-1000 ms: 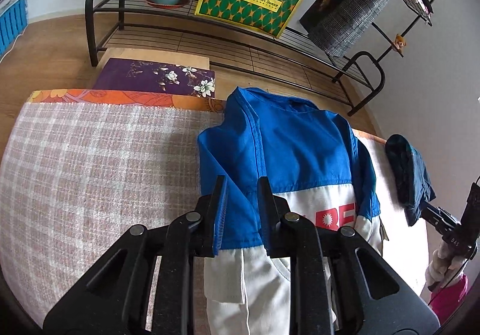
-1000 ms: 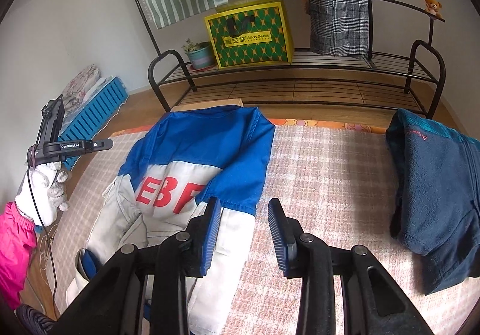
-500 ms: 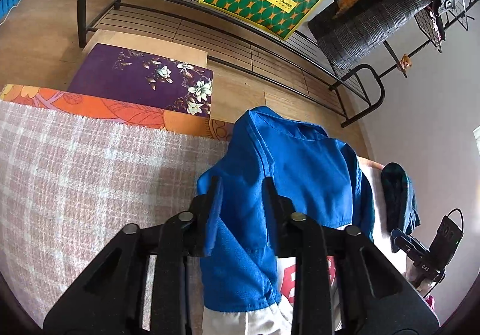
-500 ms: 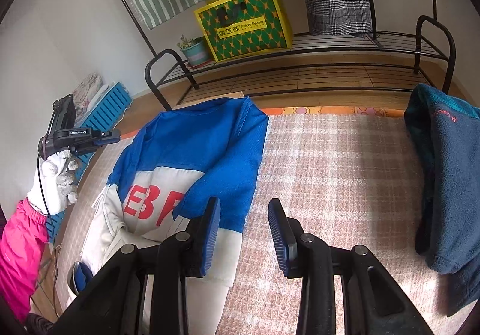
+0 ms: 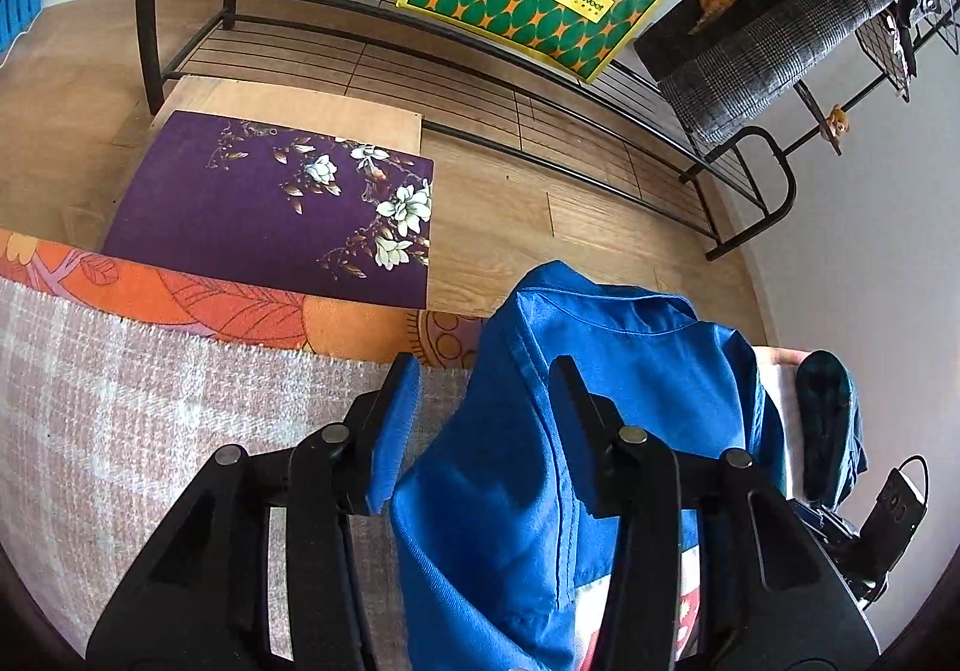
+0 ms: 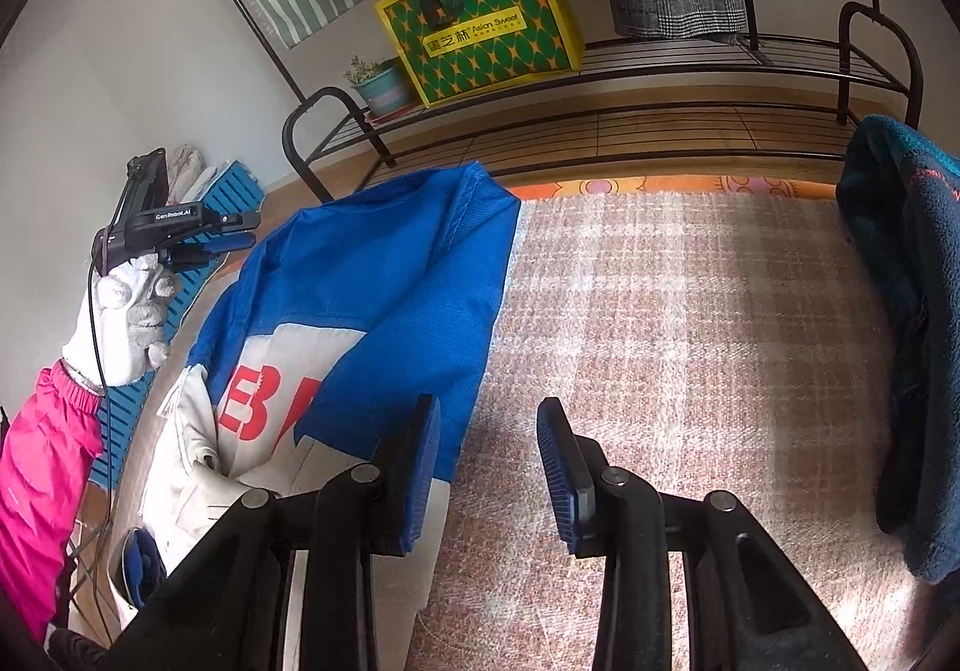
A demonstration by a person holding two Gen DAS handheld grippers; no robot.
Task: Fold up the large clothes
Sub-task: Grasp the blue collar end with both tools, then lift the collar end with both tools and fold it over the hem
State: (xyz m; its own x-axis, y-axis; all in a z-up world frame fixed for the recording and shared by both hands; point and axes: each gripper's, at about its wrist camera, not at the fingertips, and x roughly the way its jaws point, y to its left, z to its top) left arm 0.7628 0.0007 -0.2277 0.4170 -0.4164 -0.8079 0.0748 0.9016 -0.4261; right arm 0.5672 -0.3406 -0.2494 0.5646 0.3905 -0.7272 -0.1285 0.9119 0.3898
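Left gripper (image 5: 480, 407) jaws just opened, releasing folded jacket (image 5: 600, 431) sleeve; right gripper (image 6: 489, 449) jaws released, empty. Next: grab hem.

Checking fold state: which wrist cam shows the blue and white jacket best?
Right wrist. It shows the blue and white jacket nearly whole on the plaid blanket, red lettering and folded-over sleeve included. Left wrist shows only blue fabric bunched close between the fingers of the left gripper.
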